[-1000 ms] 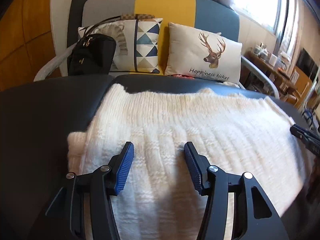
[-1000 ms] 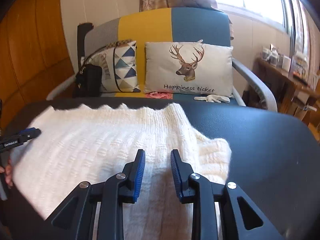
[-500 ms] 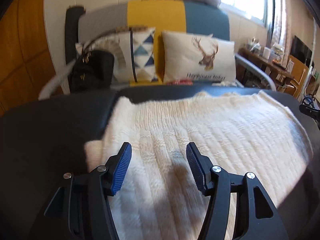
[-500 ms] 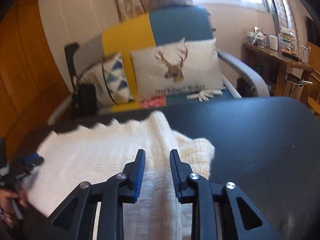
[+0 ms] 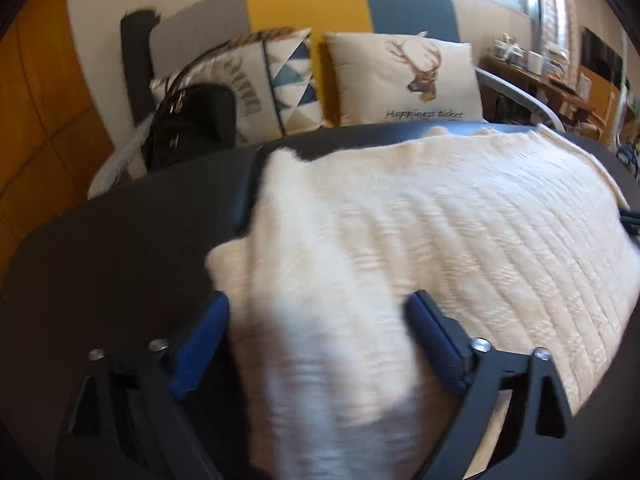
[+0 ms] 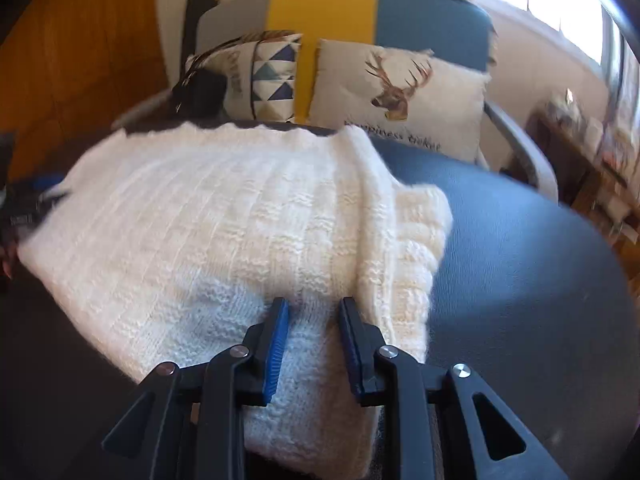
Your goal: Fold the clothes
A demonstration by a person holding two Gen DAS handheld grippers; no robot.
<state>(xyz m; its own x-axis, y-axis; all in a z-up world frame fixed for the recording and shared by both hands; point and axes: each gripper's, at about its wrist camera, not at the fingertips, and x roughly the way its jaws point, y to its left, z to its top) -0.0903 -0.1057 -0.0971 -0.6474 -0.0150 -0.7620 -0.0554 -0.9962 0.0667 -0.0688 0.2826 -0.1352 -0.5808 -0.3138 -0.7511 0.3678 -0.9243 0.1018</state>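
1. Sweater (image 5: 440, 216), a white knit, lies spread on the dark table (image 6: 520, 280), its far edge toward the sofa (image 5: 404, 4) with the deer cushion (image 5: 400, 76); a folded-in part sticks out from under its edge at each side.
2. Left gripper (image 5: 320, 320) has just been opening its jaws: a second ago they stood moderately apart over the knit, and now they gape wide. The sweater's near end on that side lies between them, but neither pad appears to press it, so I judge nothing is gripped there.
3. Right gripper (image 6: 314, 320) keeps its jaws narrowly parted, as in the earlier frames. Knit lies between and under the blue pads; whether they pinch a ridge of it cannot be told.
4. Both views have slid a little along the sweater since a second ago, with the garment lying much as it did.
5. My reading: the left side is being readied for a fresh hold on the near edge, ahead of folding it away toward the sofa.
6. Motion blur smears the knit close to the left jaws. The sweater's nearest edge is cut off behind both grippers.
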